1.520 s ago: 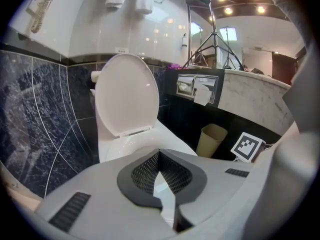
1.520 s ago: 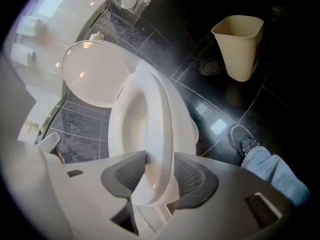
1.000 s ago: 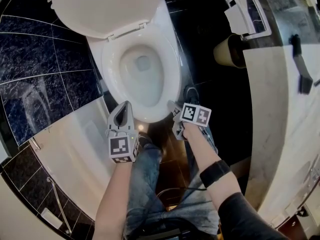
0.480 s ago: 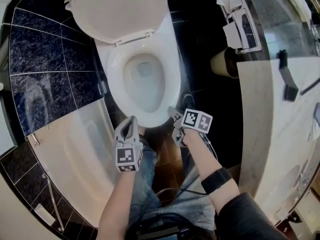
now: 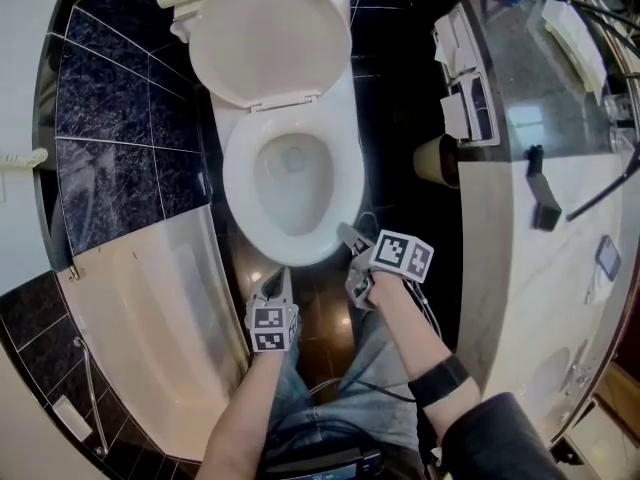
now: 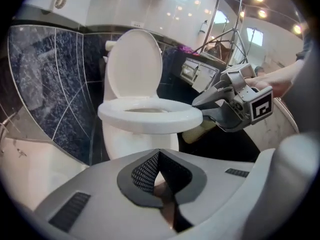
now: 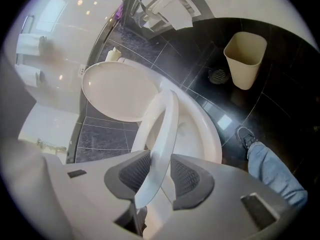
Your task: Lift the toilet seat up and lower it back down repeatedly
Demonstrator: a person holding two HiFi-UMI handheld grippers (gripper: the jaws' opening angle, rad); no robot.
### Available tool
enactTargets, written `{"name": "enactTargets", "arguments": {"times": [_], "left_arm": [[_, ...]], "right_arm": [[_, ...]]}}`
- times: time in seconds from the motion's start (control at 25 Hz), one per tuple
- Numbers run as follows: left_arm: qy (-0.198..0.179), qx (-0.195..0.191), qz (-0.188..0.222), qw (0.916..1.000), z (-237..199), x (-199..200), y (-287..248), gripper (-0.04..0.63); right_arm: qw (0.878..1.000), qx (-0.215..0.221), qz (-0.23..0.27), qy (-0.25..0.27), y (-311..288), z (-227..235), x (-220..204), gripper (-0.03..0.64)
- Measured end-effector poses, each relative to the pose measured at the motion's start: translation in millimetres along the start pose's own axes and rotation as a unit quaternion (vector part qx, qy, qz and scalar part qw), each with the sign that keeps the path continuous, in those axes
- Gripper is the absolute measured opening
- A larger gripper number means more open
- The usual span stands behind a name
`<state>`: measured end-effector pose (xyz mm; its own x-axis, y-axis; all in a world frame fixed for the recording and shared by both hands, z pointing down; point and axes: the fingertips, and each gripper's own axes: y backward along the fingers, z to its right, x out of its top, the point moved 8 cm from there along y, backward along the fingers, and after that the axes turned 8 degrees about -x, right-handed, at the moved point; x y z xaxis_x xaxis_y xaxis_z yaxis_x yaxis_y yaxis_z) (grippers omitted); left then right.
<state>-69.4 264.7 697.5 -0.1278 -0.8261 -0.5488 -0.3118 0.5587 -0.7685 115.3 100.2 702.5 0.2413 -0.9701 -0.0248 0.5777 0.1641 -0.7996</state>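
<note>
1. Right gripper: I read its fingers as partly apart and just now closing. They are clenched on the front rim of the toilet seat, which runs edge-on between the two pads.
2. Toilet seat: its front is raised off the bowl, and the right gripper view shows a gap between seat and bowl rim. Behind it the lid stands open, tilted back.
3. Left gripper: its fingers are pressed together at the tips and hold nothing. In the head view it hangs over the dark floor tiles in front of the bowl, apart from the toilet and pointing towards it.
4. Surroundings: a beige waste bin stands on the floor to the right of the toilet. A white bathtub lies along its left side. My leg, in jeans, shows at the lower right of the right gripper view.
5. Change over the last second: my left gripper lay at the bowl's front-left edge and has since drawn back towards my legs, clear of the bowl. The right gripper has stayed at the front-right rim. The lid has stayed open throughout.
</note>
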Motion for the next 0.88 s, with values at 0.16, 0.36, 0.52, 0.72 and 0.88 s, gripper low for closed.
{"name": "enactTargets", "arguments": {"times": [0.16,0.36,0.52,0.72,0.88], "left_arm": [[0.014,-0.002,0.050,0.9987,4.2,50.2,-3.1,-0.003],[0.040,0.022,0.070,0.9965,4.7,86.3,10.9,-0.003],[0.055,0.029,0.105,0.9925,2.6,136.2,25.8,-0.003],[0.062,0.036,0.139,0.9878,-4.7,202.2,38.7,-0.003],[0.047,0.048,0.160,0.9848,-15.3,249.3,41.9,-0.003]], "right_arm": [[1.000,0.014,0.002,0.011,14.3,-24.0,15.0,0.159],[0.999,0.030,0.005,0.023,30.3,-49.6,31.1,0.165],[0.998,0.058,0.017,0.033,49.0,-81.5,54.8,0.166],[0.992,0.073,0.045,0.095,82.0,-131.0,88.8,0.115],[0.983,0.061,0.069,0.156,101.1,-154.4,111.1,0.072]]}}
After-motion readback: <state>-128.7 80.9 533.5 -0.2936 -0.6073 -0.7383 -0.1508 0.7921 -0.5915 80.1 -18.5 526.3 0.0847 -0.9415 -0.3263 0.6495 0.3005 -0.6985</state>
